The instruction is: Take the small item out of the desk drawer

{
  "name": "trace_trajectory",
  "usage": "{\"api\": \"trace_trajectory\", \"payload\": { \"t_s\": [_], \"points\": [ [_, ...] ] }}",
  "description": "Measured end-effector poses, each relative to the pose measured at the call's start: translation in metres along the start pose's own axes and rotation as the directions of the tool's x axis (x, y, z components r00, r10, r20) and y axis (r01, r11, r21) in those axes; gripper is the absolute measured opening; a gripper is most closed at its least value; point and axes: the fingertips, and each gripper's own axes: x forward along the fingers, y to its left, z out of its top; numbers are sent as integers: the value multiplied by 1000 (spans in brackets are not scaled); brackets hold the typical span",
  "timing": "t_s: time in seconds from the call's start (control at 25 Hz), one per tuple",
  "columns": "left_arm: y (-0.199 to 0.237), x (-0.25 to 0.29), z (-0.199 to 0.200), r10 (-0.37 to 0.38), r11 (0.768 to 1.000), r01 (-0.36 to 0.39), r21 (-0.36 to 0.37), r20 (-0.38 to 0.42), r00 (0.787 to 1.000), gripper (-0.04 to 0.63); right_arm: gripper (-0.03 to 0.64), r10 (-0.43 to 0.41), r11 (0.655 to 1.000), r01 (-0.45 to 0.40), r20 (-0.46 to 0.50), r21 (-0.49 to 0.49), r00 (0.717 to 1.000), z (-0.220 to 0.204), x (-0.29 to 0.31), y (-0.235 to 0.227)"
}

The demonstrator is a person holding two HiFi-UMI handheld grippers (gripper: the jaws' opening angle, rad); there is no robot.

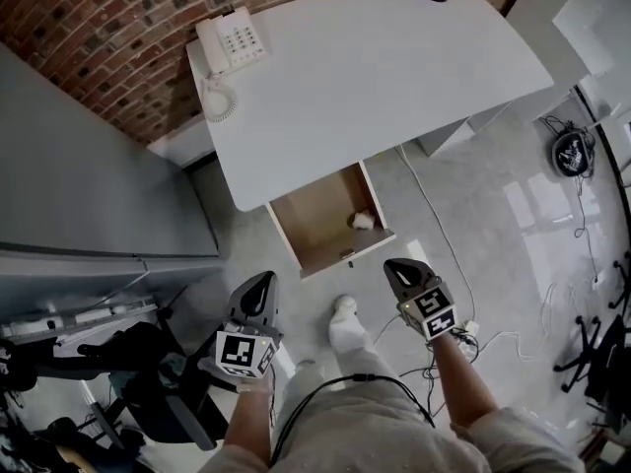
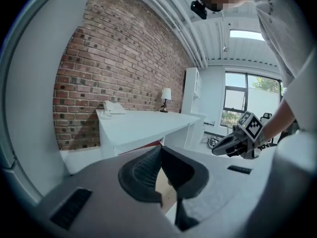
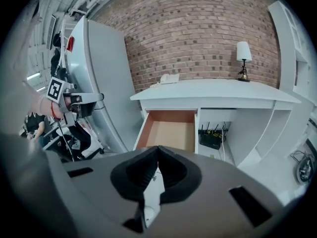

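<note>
A: Nearest: left gripper [image 1: 260, 284] and right gripper [image 1: 395, 267], low over the floor, both with fingers pressed together, holding nothing.

B: And the small item [image 1: 363, 221]?

A: Pale lump lying in the open drawer [image 1: 311, 220], by its right wall, just out from under the tabletop [image 1: 375, 77]. Ahead of the right gripper, near; farther from the left.

B: Best approach, probably?

A: Spread the right fingers before reaching in. Come down over the drawer front, not through it. Straddle the item, close gently, lift straight up clear of the walls. Keep the left gripper out of the way, or ready to steady the drawer.
</note>
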Motion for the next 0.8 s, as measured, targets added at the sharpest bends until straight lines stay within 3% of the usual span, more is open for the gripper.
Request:
{"api": "trace_trajectory", "payload": {
  "t_s": [0.52,0.8],
  "points": [
    [1,82,-46,-53,998,52,-27,-22,998,-2,21,16,985,-48,-195,-164,981,-30,102,-49],
    [7,107,-71,-84,996,83,-30,-30,996,-2,65,-2,947,-114,-363,-299,932,-54,148,-56]
  ]
}}
